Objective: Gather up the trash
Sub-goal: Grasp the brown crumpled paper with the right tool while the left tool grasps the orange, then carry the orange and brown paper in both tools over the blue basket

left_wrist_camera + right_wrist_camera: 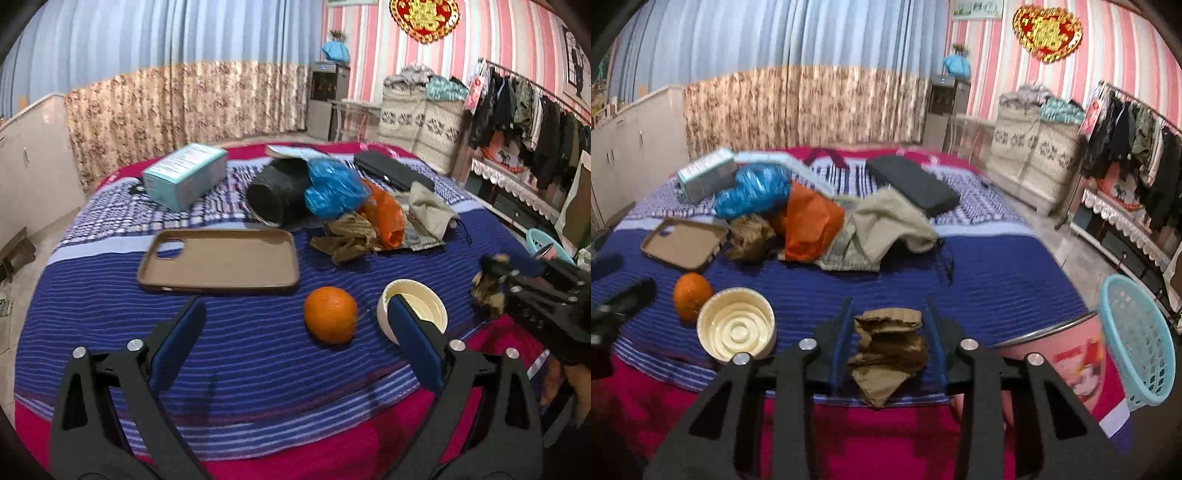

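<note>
Right gripper (888,347): jaws are clamped on a crumpled brown paper (886,350), which is held above the near edge of the bed (997,280).
Left gripper (295,343): jaws are wide apart and hold nothing; it hovers low over the near part of the bed.
Basket (1137,339): light blue, tilted, at the right beyond the bed edge, near the right gripper.
Key relation: the basket lies to the right of the held paper and slightly far; I judge the right hand must travel right to drop it there.
Remaining trash: a second brown paper (347,236), an orange bag (388,214) and a blue bag (332,188) lie together in the middle of the bed, far from both grippers.
Other things: an orange (330,314) and a white lid (417,306) lie just in front of the left jaws; a phone case (221,262) lies farther left.
Nearer arm: for the pile, I think the left is nearer.
</note>
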The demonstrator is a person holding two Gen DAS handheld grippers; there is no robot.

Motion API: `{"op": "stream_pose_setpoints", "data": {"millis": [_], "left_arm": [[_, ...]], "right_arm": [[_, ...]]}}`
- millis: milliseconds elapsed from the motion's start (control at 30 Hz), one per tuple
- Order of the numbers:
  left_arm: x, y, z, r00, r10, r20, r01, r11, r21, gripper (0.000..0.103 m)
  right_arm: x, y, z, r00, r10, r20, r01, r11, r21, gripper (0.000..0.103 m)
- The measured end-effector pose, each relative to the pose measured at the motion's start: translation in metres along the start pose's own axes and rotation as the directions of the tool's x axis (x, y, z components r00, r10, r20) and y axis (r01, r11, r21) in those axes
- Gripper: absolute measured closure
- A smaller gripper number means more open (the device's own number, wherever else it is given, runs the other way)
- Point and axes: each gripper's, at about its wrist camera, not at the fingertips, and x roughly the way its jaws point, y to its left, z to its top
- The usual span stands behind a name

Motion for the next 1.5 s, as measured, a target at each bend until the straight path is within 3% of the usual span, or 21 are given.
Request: {"op": "stream_pose_setpoints", "data": {"millis": [200,333,467,600,767,900,1033,1267,1500], "left_arm": [[0.030,-0.010,-0.001,0.996,-0.017,-0.086,0.018,1.000,0.010,0.045],[0.037,-0.008,-0.004,0.992,-0.056,-0.109,0.055,0.998,-0.017,0.049],[0.039,-0.016,-0.004,0.987,-0.097,-0.126,0.099,0.995,0.009,0.068],[0.039,-0.022,-0.005,0.986,-0.111,-0.127,0.114,0.993,0.018,0.075],[0.030,-0.020,0.004,0.993,-0.068,-0.101,0.069,0.998,0.013,0.079],[0.005,-0.027,0.031,0.999,-0.036,0.009,0.036,0.999,0.016,0.079],[-0.011,-0.055,0.062,0.995,-0.035,0.093,0.031,0.999,0.041,0.079],[-0.018,-0.136,0.100,0.976,-0.133,0.172,0.117,0.988,0.099,0.079],[-0.022,-0.227,0.108,0.951,-0.243,0.193,0.205,0.958,0.200,0.079]], "right_arm": [[-0.015,-0.010,0.006,0.999,0.029,0.046,-0.029,1.000,0.003,0.067],[-0.019,-0.016,0.007,0.997,0.046,0.056,-0.047,0.999,0.013,0.067],[-0.026,-0.024,0.011,0.995,0.065,0.079,-0.068,0.997,0.031,0.067],[-0.035,-0.034,0.015,0.992,0.071,0.104,-0.075,0.996,0.040,0.067],[-0.052,-0.059,0.019,0.988,0.055,0.145,-0.066,0.995,0.072,0.067],[-0.064,-0.093,0.023,0.984,0.007,0.176,-0.028,0.992,0.120,0.067],[-0.079,-0.140,0.027,0.975,-0.080,0.209,0.042,0.983,0.180,0.067],[-0.096,-0.231,0.036,0.946,-0.226,0.233,0.158,0.948,0.278,0.067],[-0.088,-0.302,0.028,0.920,-0.334,0.207,0.256,0.908,0.330,0.067]]}}
